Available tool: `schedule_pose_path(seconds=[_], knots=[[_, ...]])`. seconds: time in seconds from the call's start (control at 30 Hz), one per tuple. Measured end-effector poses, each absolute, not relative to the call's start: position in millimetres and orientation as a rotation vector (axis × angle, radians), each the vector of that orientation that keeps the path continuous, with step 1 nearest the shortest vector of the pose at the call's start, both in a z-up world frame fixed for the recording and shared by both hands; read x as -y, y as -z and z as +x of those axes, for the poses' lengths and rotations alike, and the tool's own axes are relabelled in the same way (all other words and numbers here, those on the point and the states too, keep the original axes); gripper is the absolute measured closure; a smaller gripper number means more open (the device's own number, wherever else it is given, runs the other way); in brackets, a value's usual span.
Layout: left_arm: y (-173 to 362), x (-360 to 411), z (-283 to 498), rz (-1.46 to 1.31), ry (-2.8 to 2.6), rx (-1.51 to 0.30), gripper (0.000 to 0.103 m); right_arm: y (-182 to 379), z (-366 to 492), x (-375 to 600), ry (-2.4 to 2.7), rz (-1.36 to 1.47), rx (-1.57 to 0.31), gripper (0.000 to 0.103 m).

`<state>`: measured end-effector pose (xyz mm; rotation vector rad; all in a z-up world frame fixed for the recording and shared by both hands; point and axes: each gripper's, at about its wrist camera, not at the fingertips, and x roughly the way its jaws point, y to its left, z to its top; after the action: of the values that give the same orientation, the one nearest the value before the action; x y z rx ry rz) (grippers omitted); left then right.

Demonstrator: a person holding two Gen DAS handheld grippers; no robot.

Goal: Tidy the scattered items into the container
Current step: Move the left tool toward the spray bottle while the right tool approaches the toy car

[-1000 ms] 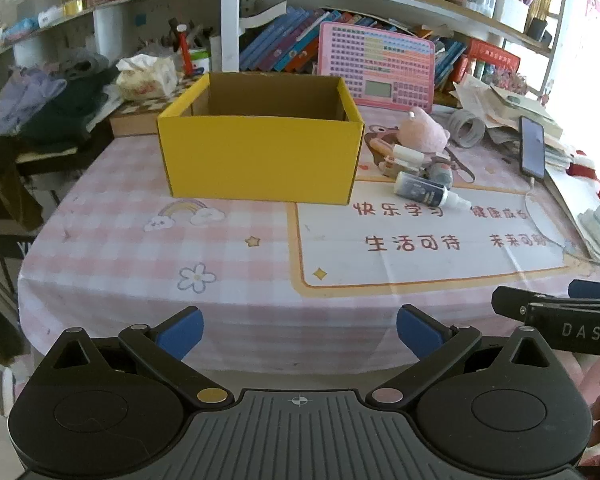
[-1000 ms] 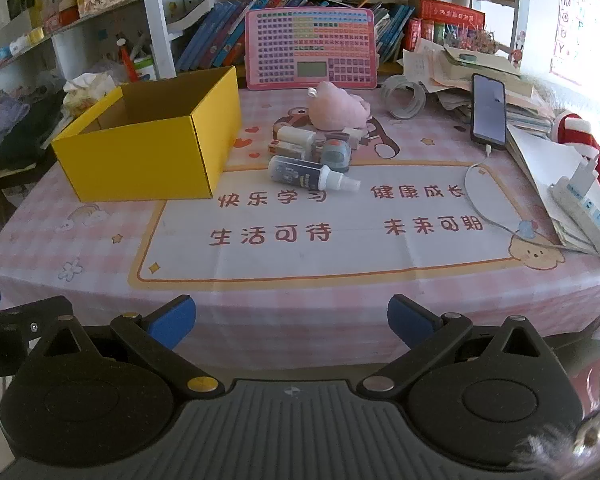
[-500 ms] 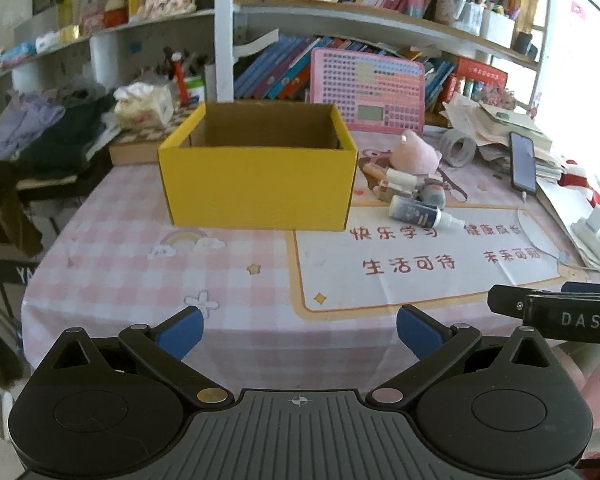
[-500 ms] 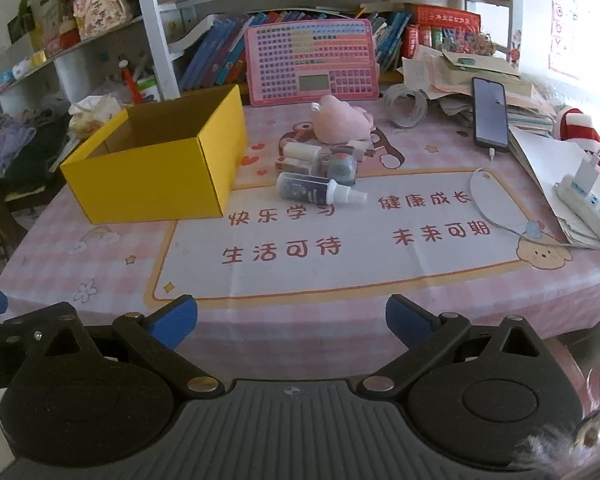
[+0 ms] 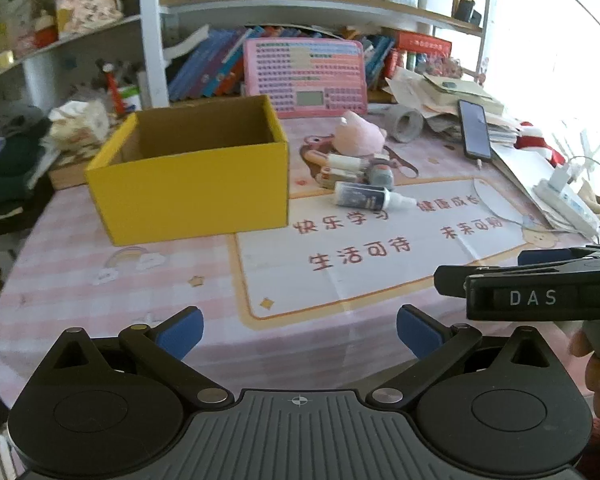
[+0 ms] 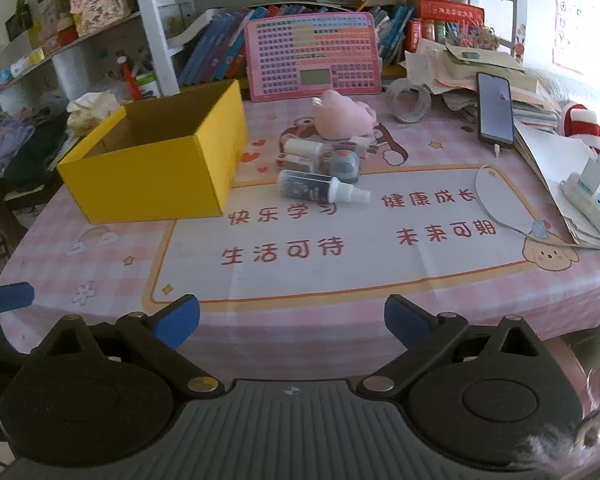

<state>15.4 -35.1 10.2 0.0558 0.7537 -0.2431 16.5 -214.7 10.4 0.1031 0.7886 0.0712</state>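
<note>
An open yellow cardboard box [image 5: 192, 184] [image 6: 152, 172] stands on the left of the table and looks empty. Right of it lies a cluster of small items: a pink plush toy [image 5: 360, 134] [image 6: 342, 118], a dark spray bottle with a white cap [image 5: 364, 197] [image 6: 320, 189], a small white bottle [image 6: 302, 148] and a round grey-blue item [image 6: 346, 164]. My left gripper [image 5: 300, 330] is open and empty over the table's near edge. My right gripper [image 6: 292, 320] is open and empty too, and shows side-on in the left wrist view [image 5: 480, 272].
A pink keyboard toy [image 6: 312, 56] leans on bookshelves at the back. A tape roll [image 6: 412, 98], a phone [image 6: 496, 108], paper stacks and a power strip [image 6: 592, 196] line the right side. A tissue pack [image 5: 80, 124] and clothes lie left of the box.
Both grippers have risen and tilted, so the table appears lower and farther. The left view has swung right. Nothing on the table moved. Both grippers stay open.
</note>
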Motion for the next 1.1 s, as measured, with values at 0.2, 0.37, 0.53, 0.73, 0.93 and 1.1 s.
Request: schedule_pose_path(seconds=[0.2, 0.37, 0.53, 0.73, 0.93, 1.1], knots=[[-1, 56, 46, 0.050, 0.274, -0.774, 0.000, -6, 41, 240, -0.027, 0.126, -0.784, 0.018], [-1, 82, 79, 0.079, 0.330, -0.765, 0.000, -7, 74, 261, -0.031, 0.145, -0.761, 0.029], [3, 115, 111, 0.150, 0.376, -0.771, 0.001, -8, 107, 279, -0.051, 0.141, -0.743, 0.033], [7, 144, 145, 0.199, 0.357, -0.771, 0.001, -4, 143, 300, -0.060, 0.159, -0.764, 0.033], [13, 162, 177, 0.214, 0.322, -0.799, 0.000, 5, 175, 323, -0.008, 0.203, -0.800, 0.029], [22, 175, 205, 0.193, 0.312, -0.809, 0.000, 9, 192, 338, -0.002, 0.236, -0.801, 0.029]])
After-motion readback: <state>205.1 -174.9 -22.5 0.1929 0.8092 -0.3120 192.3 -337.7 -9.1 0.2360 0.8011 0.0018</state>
